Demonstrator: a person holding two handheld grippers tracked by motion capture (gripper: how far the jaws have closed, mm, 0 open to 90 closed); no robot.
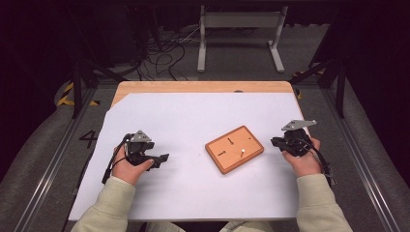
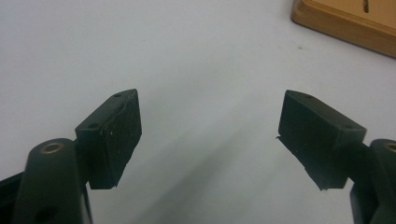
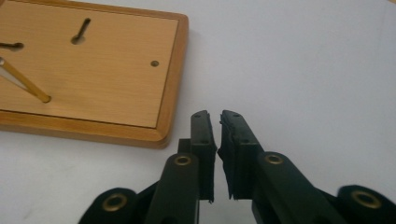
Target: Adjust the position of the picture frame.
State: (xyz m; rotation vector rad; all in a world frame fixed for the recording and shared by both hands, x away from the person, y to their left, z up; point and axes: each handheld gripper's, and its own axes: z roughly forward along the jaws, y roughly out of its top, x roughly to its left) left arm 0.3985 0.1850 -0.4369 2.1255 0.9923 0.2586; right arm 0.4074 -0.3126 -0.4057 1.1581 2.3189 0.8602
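1. Table (image 1: 145, 89): light wood top, mostly covered by a white sheet (image 1: 193, 125); bare wood strip shows along the far edge and at the far-left corner, where the sheet corner is cut or folded back.
2. Wooden board (image 1: 234, 149): lies flat on the sheet, right of centre, turned at an angle to the table edges; raised rim around a paler inset panel; approx. midway btwn the two grippers, touching neither.
3. Board detail, right gripper view: board (image 3: 93, 70) carries keyhole-shaped slots and a small round hole near its corner; a thin brass-coloured pin (image 3: 25, 84) stands in the panel, leaning; high view shows its pale tip (image 1: 241, 152) near the board's nearer-right part.
4. Left gripper (image 1: 159, 159): held in the person's left hand (image 1: 128, 166), low over the sheet, left of the board, pointing toward it; well apart from it.
5. Left gripper view: left gripper (image 2: 210, 135) has jaws spread wide; nothing btwn the pads, bare white sheet seen through the gap; board corner (image 2: 345, 23) at upper right, ahead and off to one side.
6. Right gripper (image 1: 274, 141): held in the right hand (image 1: 302, 159), at the sheet's right edge, pointing toward the board; near it, not touching.
7. Right gripper view: right gripper (image 3: 219, 126) has jaws pressed together, a thin slit left btwn the pads; nothing pinched; tips just beside the board's near corner, over bare sheet.
8. Forearms in pale sleeves (image 1: 109, 205) enter from the bottom of the high view; black cable trails from each gripper.
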